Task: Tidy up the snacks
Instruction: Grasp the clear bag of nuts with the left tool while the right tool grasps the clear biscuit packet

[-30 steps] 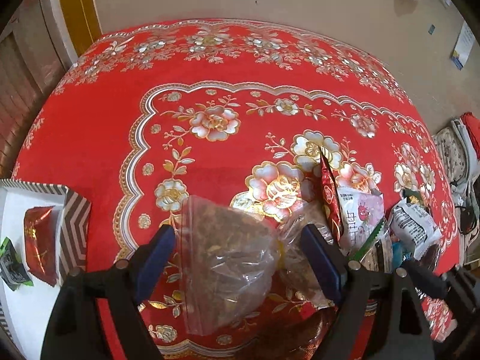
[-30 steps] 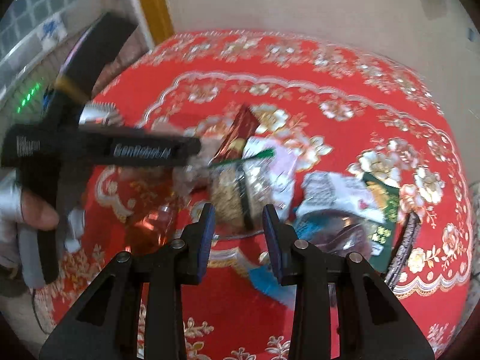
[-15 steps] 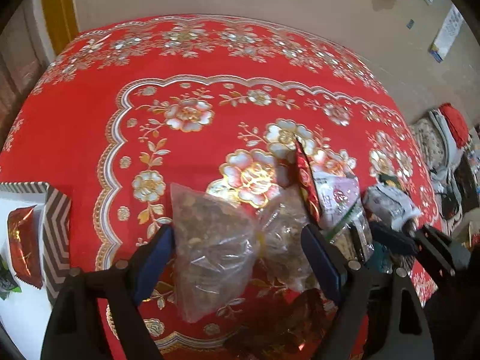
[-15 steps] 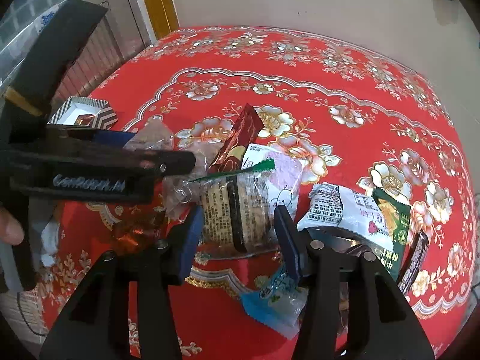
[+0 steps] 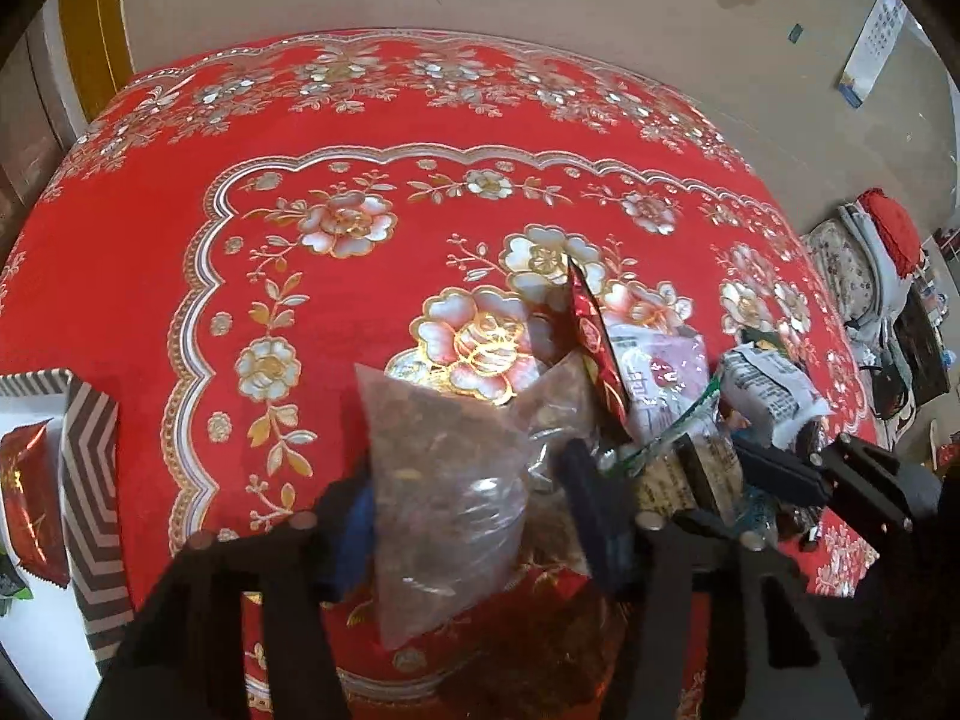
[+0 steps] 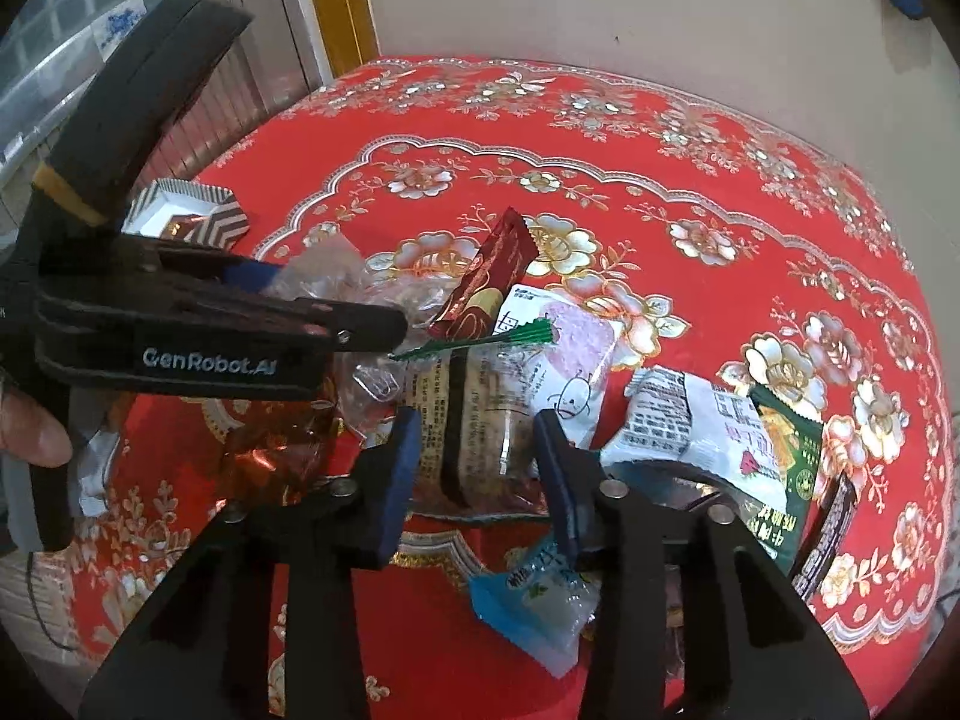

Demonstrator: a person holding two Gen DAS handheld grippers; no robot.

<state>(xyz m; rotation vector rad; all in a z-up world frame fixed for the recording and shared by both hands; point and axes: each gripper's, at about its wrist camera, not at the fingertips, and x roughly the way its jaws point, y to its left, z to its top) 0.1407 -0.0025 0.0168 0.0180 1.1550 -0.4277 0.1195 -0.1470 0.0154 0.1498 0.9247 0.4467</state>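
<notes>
A pile of snack packets lies on the red flowered tablecloth. My left gripper stands around a clear bag of brown snacks, its fingers close against the bag's sides. My right gripper is open around a clear packet of biscuits with a green top edge. A dark red packet leans up behind it, beside a pink-and-white packet. The left gripper also shows in the right wrist view.
A striped box holding a red packet sits at the left table edge. A white printed packet, a green packet and a blue packet lie at the right. A wall stands behind the table.
My left gripper has narrowed around the clear bag. My right gripper has opened wider and moved in around the biscuit packet.
</notes>
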